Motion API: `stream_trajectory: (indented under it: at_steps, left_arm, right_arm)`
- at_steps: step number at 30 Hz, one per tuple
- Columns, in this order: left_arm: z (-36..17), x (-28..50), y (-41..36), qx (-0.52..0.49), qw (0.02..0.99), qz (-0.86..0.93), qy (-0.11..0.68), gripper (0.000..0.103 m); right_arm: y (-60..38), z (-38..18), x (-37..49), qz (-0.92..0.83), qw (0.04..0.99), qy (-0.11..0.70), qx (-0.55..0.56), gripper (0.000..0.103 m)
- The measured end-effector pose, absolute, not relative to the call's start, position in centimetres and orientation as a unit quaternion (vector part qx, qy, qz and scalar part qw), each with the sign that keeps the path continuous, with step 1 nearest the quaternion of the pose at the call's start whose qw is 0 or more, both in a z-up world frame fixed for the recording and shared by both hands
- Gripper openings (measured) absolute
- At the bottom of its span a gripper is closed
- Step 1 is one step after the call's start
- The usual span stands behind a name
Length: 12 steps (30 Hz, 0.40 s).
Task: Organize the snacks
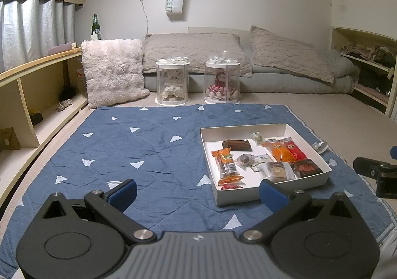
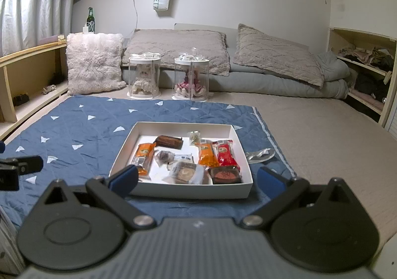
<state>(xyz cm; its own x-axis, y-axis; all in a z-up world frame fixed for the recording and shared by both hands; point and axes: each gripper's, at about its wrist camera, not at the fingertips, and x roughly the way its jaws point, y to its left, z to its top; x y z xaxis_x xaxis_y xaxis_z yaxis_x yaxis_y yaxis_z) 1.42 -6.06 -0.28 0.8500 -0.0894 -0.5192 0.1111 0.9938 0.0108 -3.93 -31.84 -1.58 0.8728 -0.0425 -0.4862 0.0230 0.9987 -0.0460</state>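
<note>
A white shallow box (image 1: 248,129) (image 2: 238,140) lies on a blue quilted mat (image 1: 139,145) (image 2: 82,127). It holds several wrapped snacks: an orange bar (image 1: 224,163) (image 2: 144,155), a brown chocolate block (image 1: 237,144) (image 2: 170,142), an orange pack (image 2: 207,155), a red pack (image 2: 226,155) and a dark square pack (image 2: 225,174). My left gripper (image 1: 198,192) is open and empty, left of the box. My right gripper (image 2: 197,178) is open and empty, just in front of the box. A silvery wrapper (image 2: 260,155) lies on the mat right of the box.
Two clear doll cases (image 2: 145,78) (image 2: 191,79) stand beyond the mat. A fluffy cushion (image 2: 94,67) leans at the back left, with pillows and folded bedding (image 2: 278,65) behind. Wooden shelves run along the left (image 1: 29,95) and right (image 2: 364,73).
</note>
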Motion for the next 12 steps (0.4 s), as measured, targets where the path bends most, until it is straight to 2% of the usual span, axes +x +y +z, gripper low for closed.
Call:
stream_trajectory:
  at_steps: [12]
  left_arm:
    - [-0.29, 1.45, -6.22, 0.021, 0.961, -0.053, 0.269, 0.103]
  right_arm:
    - [-31.91, -1.58, -3.9, -0.016, 0.967, 0.252, -0.02, 0.103]
